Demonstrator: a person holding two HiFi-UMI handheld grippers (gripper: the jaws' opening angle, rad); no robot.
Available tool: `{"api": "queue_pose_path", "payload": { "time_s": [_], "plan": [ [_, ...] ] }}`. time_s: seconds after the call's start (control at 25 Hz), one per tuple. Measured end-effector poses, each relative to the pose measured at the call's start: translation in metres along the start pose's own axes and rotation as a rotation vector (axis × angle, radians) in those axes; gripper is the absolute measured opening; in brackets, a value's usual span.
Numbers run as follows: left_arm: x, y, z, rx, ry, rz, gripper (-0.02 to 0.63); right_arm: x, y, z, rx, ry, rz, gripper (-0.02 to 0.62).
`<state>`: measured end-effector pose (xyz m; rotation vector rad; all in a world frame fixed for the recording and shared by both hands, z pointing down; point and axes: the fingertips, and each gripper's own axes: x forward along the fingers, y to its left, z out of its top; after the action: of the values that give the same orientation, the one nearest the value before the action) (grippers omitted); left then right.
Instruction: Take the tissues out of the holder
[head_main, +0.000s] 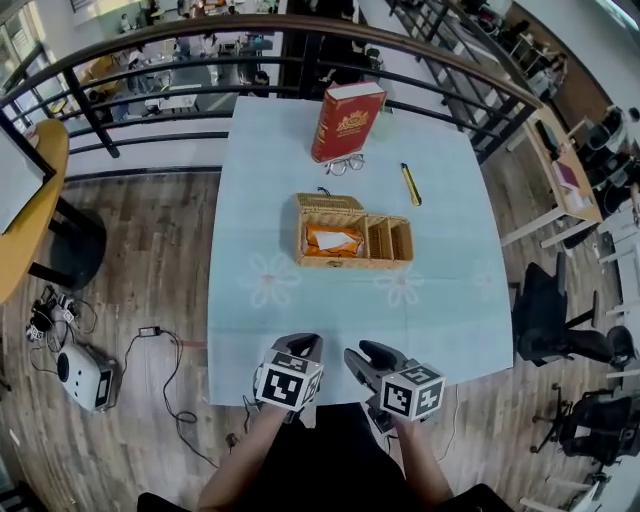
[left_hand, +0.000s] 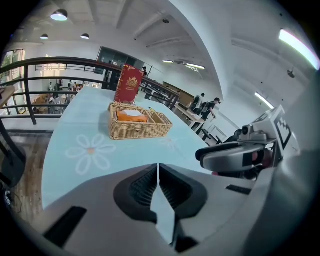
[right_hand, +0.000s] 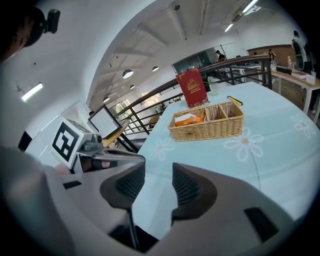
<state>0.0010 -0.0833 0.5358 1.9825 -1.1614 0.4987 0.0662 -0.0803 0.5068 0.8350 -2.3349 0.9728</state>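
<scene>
Your left gripper (head_main: 305, 346) sits at the near table (head_main: 250, 200) edge, jaws pressed together at the tips, gripping nothing. Your right gripper (head_main: 366, 356) is just beside it at 3 o'clock, jaws parted with only tablecloth showing between them. Dead ahead at 12 o'clock is the wicker holder (head_main: 352, 263), well apart from both. The orange tissues (head_main: 333, 240) lie in its big 9 o'clock compartment.

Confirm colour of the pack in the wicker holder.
Tissue pack is orange, white on top; head view best.
</scene>
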Motion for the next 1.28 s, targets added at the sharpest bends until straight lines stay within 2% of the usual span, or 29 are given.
{"api": "queue_pose_path", "payload": {
  "time_s": [0.48, 0.72, 0.92, 1.28],
  "plan": [
    [0.026, 0.034, 0.029, -0.081, -0.018, 0.115, 0.002, 0.044, -0.020, 0.056, -0.128, 0.069, 0.113, 0.187],
    [0.039, 0.043, 0.039, -0.119, -0.024, 0.124, 0.002, 0.062, -0.034, 0.077, -0.174, 0.119, 0.147, 0.206],
    [0.052, 0.042, 0.045, -0.146, -0.015, 0.033, 0.002, 0.081, -0.043, 0.096, -0.240, 0.165, 0.165, 0.236],
    [0.062, 0.073, 0.045, -0.190, -0.035, 0.098, 0.002, 0.117, -0.065, 0.136, -0.397, 0.218, 0.143, 0.258]
  ]
}}
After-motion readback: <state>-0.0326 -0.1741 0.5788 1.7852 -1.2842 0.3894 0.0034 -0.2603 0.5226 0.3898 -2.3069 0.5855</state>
